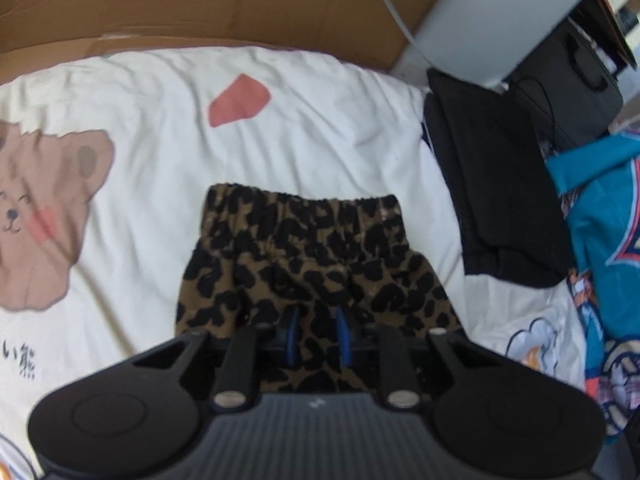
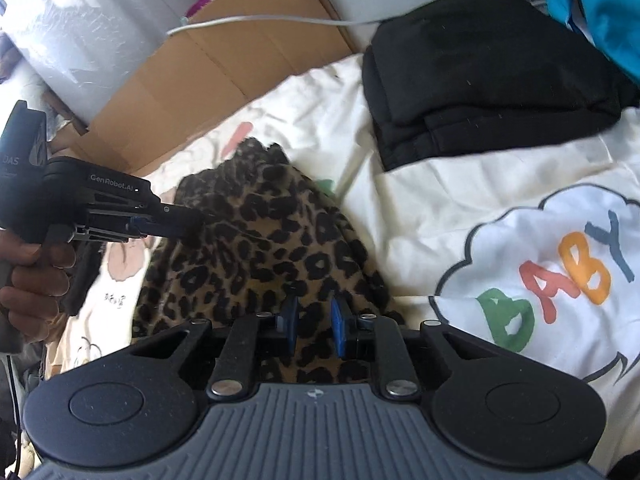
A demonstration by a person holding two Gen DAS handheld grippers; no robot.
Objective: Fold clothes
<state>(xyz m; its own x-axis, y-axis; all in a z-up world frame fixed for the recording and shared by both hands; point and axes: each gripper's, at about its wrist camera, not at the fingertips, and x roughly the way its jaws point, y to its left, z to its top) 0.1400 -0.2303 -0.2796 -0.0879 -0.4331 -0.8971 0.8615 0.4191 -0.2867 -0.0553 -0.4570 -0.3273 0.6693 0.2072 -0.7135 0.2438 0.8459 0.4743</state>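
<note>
Leopard-print shorts (image 1: pixel 304 264) lie on the bed's white cartoon-print sheet (image 1: pixel 160 120), elastic waistband toward the far edge, where a cardboard sheet (image 1: pixel 200 4) stands. Left gripper (image 1: pixel 318 334): jaws narrow, blue pads sunk in the near hem, fabric bunched between them, pinching it. Right gripper (image 2: pixel 314 326): jaws likewise narrow, pinching the same cloth at its near edge. In the right view a hand (image 2: pixel 28 276) carries the left gripper, tip on the shorts. Folded black garment (image 1: pixel 500 196) rests at the bed's far right corner, teal cloth (image 1: pixel 600 208) beyond.
</note>
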